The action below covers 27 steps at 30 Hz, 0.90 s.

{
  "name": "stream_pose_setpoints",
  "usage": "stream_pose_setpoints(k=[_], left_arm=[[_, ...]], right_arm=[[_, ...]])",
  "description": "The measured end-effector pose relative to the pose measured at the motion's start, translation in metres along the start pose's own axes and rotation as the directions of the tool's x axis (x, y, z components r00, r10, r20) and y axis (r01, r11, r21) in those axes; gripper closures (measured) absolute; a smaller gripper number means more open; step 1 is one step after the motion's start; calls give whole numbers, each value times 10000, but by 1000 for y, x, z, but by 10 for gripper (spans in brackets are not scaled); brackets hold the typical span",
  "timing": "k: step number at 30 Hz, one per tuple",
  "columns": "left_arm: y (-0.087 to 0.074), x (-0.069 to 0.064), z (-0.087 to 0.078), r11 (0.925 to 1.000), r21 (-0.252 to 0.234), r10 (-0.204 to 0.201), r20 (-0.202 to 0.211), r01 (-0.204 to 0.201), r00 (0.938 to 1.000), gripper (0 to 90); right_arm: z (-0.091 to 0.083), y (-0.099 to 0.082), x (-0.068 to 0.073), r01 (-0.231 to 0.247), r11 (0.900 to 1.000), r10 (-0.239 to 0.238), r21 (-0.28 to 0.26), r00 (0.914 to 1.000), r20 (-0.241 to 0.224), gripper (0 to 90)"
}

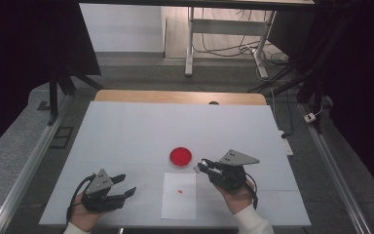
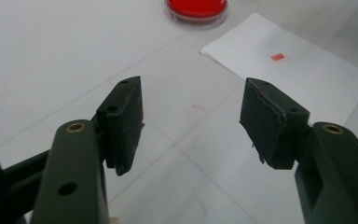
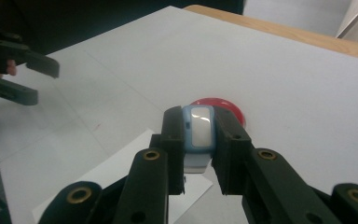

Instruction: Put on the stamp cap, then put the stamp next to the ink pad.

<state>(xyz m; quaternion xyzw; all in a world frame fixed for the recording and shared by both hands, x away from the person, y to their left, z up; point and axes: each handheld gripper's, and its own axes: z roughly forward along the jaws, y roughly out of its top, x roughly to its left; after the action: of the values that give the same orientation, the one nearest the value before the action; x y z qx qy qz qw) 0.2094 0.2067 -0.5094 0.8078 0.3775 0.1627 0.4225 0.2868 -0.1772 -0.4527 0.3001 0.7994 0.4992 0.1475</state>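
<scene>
My left gripper hovers low over the table's near left corner, jaws open with only bare tabletop between them; it also appears far off in the right gripper view. My right gripper is shut on a small blue-and-white block, pinched upright between its pads, just right of a round red dish. The dish lies directly behind the held block. A white paper sheet with a tiny red mark lies in front of the dish, between the two hands.
The white tabletop ends in a wooden strip at the far edge. From the left gripper, the dish and the paper lie ahead and to the right. Metal rails flank the table.
</scene>
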Motion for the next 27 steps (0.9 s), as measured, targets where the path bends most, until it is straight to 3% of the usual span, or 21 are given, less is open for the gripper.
stream_pose_setpoints(k=[7, 27], left_arm=[[-8, 2, -3, 10000, 9, -7, -43, 7, 10000, 390], [-9, 2, 1, 9999, 115, -26, -56, 27, 10000, 384]], right_arm=[[-2, 0, -6, 241, 9997, -237, -108, 9990, 386, 749], [5, -1, -19, 324, 9995, -327, 53, 9957, 865, 748]])
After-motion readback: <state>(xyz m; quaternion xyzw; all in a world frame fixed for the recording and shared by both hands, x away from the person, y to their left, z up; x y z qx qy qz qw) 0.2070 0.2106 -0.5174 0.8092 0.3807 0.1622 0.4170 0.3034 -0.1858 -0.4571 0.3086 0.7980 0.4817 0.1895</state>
